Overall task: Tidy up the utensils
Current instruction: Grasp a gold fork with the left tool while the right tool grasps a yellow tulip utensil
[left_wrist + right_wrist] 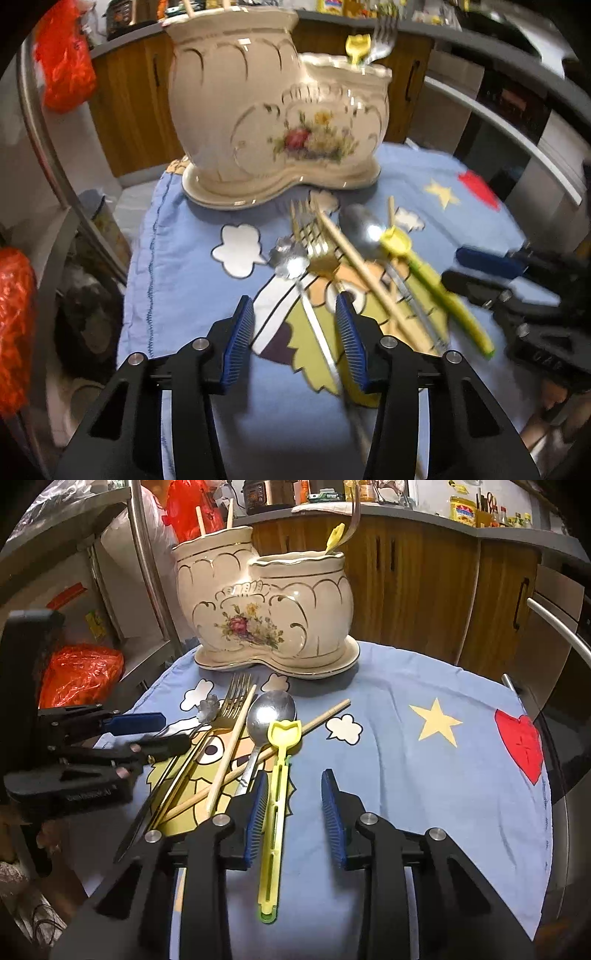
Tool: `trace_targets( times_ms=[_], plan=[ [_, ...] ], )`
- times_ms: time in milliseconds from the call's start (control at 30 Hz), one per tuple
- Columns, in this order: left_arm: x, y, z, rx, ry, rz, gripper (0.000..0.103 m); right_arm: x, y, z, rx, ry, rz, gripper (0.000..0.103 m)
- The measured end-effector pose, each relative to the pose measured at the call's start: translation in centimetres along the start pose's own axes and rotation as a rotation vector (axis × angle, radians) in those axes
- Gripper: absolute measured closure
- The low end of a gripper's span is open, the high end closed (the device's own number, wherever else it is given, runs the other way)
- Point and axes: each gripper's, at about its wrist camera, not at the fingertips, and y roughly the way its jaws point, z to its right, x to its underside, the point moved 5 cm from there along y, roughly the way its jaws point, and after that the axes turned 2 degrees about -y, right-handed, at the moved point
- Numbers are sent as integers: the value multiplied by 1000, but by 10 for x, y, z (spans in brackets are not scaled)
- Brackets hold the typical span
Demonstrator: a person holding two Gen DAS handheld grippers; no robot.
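here, right gripper (295, 812) jaws apart, straddling yellow utensil (275, 812)

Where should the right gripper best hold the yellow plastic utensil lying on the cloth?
Grip the yellow utensil on its long slotted handle, from above, pads on its two long sides. The head rests on a chopstick and spoon; the handle lies clear.

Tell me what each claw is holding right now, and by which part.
Nothing is gripped yet. The left claw straddles the handle of the silver flower-bowled spoon; the right claw straddles the yellow plastic utensil's slotted handle. The pads are not visibly pressing on either.
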Motion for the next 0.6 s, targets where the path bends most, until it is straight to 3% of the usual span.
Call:
trace_targets(
  times_ms=[100, 167, 367, 600],
  plan=[
    [-3, -1, 6, 50, -16, 2, 62, 0, 0, 2, -11, 5, -1, 76],
    [-2, 3, 11, 49, 2, -13, 77, 1, 1, 3, -25, 11, -6, 79],
    [-4, 9, 20, 88, 1, -29, 82, 4, 5, 2, -60, 11, -26, 79],
    [-5, 20, 23, 62, 15, -60, 87, 3, 11, -4, -64, -20, -44, 80]
  ],
)
